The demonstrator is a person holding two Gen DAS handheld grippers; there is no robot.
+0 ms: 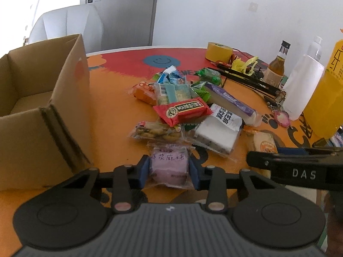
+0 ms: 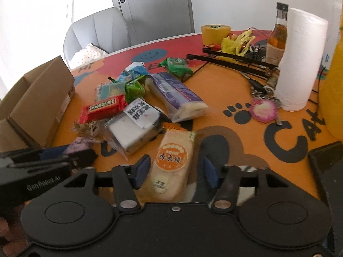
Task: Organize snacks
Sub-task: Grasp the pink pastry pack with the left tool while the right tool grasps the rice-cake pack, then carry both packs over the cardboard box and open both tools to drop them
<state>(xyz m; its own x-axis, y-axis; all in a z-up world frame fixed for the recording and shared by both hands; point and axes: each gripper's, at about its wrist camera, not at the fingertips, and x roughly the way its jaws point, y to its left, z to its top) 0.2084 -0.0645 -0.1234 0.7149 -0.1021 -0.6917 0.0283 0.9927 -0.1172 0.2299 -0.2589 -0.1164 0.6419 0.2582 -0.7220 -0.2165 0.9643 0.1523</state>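
My left gripper [image 1: 168,172] is shut on a purple mochi packet [image 1: 168,166] lying on the orange table [image 1: 111,115], both blue pads against its sides. An open cardboard box [image 1: 42,107] stands just to its left. My right gripper [image 2: 176,173] straddles a pale rice-cracker packet [image 2: 171,160] with its jaws open: the left pad touches the wrapper and the right pad stands a little apart. Beyond both lies a pile of snacks, among them a red packet [image 1: 184,111], a white cake packet [image 2: 133,128] and a long purple packet [image 2: 178,94].
A yellow tape roll [image 2: 215,34], a glass bottle [image 2: 278,32], a paper towel roll [image 2: 300,64], keys with a pink charm [image 2: 263,110] and a yellow juice bottle [image 1: 328,96] crowd the right side. A grey chair [image 1: 64,25] stands behind the table.
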